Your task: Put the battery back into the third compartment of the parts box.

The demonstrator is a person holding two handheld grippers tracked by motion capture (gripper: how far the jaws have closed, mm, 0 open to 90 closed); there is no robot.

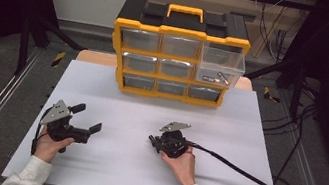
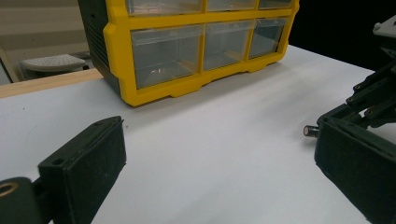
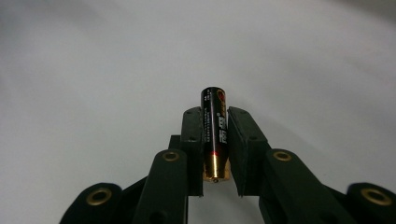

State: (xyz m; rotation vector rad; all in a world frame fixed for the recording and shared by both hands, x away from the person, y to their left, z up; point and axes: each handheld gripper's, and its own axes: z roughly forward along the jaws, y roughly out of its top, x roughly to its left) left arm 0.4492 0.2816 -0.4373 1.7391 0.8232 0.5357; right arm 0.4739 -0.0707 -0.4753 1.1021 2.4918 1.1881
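A black battery [image 3: 215, 126] with a gold end lies lengthwise between the pads of my right gripper [image 3: 215, 115], which is shut on it just above the white table. In the high view the right gripper [image 1: 153, 140] sits at the table's middle front and points left. One metal end of the battery [image 2: 308, 130] pokes out in the left gripper view. My left gripper [image 1: 89, 117] rests at the front left, open, with nothing between its fingers [image 2: 88, 158]. Both hands hold their grippers low over the table.
A yellow and black drawer organizer [image 1: 179, 54] stands at the back of the white table [image 1: 138, 179]. Its top right clear drawer [image 1: 221, 66] is pulled out, with a few small batteries [image 1: 216, 79] inside. The right gripper's cable [image 1: 240, 171] trails to the right.
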